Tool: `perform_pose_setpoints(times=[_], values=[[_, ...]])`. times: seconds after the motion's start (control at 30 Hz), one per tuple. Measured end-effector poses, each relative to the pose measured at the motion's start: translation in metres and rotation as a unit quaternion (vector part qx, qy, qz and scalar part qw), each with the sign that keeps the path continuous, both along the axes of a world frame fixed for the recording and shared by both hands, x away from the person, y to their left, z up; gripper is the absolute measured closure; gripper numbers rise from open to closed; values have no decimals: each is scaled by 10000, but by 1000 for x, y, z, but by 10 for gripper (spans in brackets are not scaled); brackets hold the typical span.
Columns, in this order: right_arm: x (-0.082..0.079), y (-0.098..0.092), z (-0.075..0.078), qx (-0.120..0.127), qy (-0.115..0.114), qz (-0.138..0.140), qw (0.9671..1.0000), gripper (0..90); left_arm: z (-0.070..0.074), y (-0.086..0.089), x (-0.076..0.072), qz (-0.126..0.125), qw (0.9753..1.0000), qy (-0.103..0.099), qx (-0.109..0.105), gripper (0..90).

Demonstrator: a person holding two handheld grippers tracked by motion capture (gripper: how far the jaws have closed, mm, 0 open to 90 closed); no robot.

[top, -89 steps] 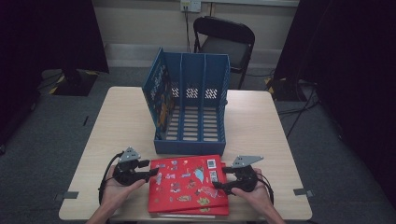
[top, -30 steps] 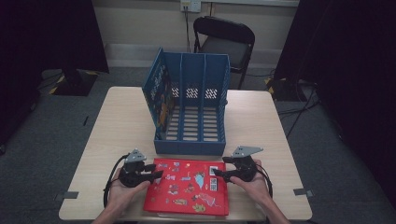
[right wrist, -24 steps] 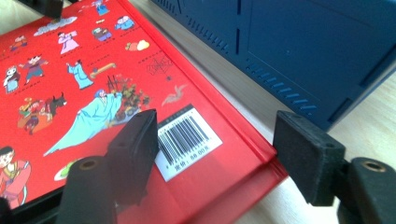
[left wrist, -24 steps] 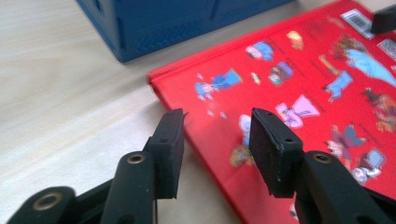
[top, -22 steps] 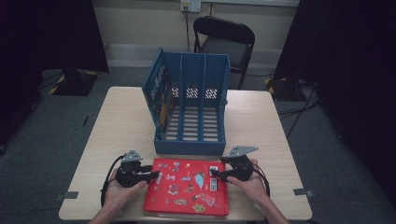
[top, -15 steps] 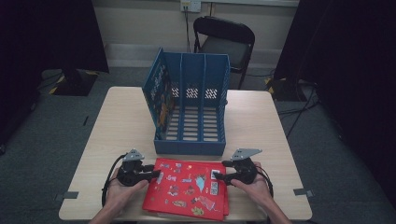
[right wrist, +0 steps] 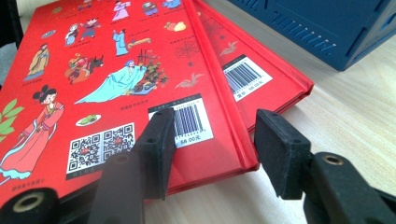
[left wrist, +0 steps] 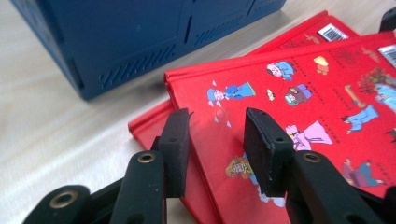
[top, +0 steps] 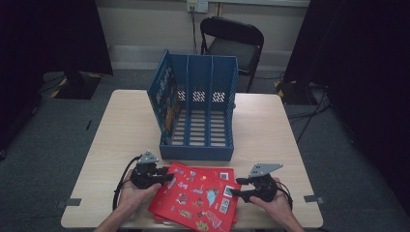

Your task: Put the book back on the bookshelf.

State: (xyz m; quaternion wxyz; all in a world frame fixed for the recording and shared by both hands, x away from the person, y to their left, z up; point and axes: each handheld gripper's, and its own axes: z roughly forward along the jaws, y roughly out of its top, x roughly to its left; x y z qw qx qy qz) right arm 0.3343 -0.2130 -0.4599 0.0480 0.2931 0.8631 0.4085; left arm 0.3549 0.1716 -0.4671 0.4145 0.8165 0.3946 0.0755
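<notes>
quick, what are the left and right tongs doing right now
Left tongs: open, jaws straddling the spine edge of the top red book, not clamped.
Right tongs: open, jaws straddling the top red book's barcode corner, not clamped.

A glossy sheen is being shown by the red top book (right wrist: 116, 70), its smooth hard cover printed with small figures and a white paper-like barcode label. The same slick red finish is being seen on the lower book (right wrist: 261, 70). Matt blue moulded plastic is being displayed by the file rack (top: 203, 111), slotted along floor and back. The table (top: 121, 125) is being seen as pale wood-grain laminate, smooth and lightly shiny. Dull, slightly grainy black pads (left wrist: 266, 140) are being carried on the left gripper (left wrist: 215, 140).
</notes>
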Motion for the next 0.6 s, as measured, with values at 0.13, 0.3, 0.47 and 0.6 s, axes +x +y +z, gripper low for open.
perform_pose_setpoints(times=[0.13, 0.3, 0.47, 0.6], values=[[5, 9, 2, 30, 3, 75, 10000, 482, -2, 2, 0, -12, 9999, 45, -134, 606], [19, 33, 2, 34, 70, 277, 9996, 485, -1, 8, -8, -100, 9995, 261, -165, 579], [27, 49, -1, -16, 181, 428, 9989, 480, -1, 13, -18, -71, 9988, 443, -199, 566], [29, 55, -3, 15, 232, 456, 9987, 452, -1, 13, -18, -56, 9985, 495, -210, 566]])
